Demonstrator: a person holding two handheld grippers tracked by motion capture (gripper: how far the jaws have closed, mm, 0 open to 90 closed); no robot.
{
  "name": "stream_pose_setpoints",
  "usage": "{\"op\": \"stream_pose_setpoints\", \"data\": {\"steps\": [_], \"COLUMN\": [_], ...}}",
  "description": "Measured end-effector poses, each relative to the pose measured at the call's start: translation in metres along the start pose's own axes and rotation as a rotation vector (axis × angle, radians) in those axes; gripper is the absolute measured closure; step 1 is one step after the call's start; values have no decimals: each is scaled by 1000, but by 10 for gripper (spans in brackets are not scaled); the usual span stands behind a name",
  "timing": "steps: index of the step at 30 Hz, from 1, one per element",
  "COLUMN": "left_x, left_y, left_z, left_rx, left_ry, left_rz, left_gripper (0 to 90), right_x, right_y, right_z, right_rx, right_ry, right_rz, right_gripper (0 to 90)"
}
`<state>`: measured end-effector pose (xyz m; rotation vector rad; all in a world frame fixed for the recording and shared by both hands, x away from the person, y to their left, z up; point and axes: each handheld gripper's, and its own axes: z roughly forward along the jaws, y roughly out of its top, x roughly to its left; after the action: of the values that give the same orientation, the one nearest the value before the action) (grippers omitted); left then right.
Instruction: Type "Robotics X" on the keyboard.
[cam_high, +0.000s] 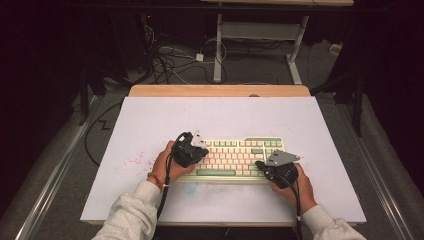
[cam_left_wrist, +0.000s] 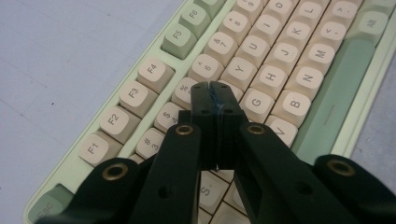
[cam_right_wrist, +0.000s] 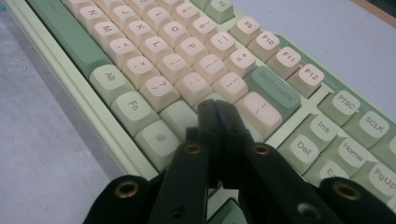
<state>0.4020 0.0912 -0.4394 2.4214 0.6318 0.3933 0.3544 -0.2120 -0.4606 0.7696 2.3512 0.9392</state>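
A pale green keyboard with cream and green keys lies on the white table top. My left gripper hovers over its left half. In the left gripper view the left gripper is shut and empty, its tips over the cream keys near the number row. My right gripper is over the keyboard's right end. In the right gripper view the right gripper is shut, empty, with its tips low over the green keys beside the Backspace key. Whether either tip touches a key I cannot tell.
The keyboard's long green space bar lies along its near edge. Faint red specks mark the table left of the keyboard. A wooden strip borders the far table edge, with cables and a desk frame on the floor beyond.
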Motion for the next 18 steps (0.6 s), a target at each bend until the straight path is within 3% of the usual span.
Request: {"op": "stream_pose_setpoints", "data": {"steps": [11, 13, 18], "left_x": [1, -3, -4], "left_y": [2, 5, 6], "left_z": [8, 10, 4], "left_rx": [43, 55, 30], "left_ry": [8, 17, 25], "left_rz": [4, 31, 36], "left_gripper": [872, 872, 856], "right_x": [0, 0, 0], "right_y": [0, 0, 1], "right_z": [0, 0, -2], "right_rx": [3, 3, 5], "right_ry": [-1, -1, 1], "right_rz": [-4, -2, -10], "right_gripper": [900, 900, 900]}}
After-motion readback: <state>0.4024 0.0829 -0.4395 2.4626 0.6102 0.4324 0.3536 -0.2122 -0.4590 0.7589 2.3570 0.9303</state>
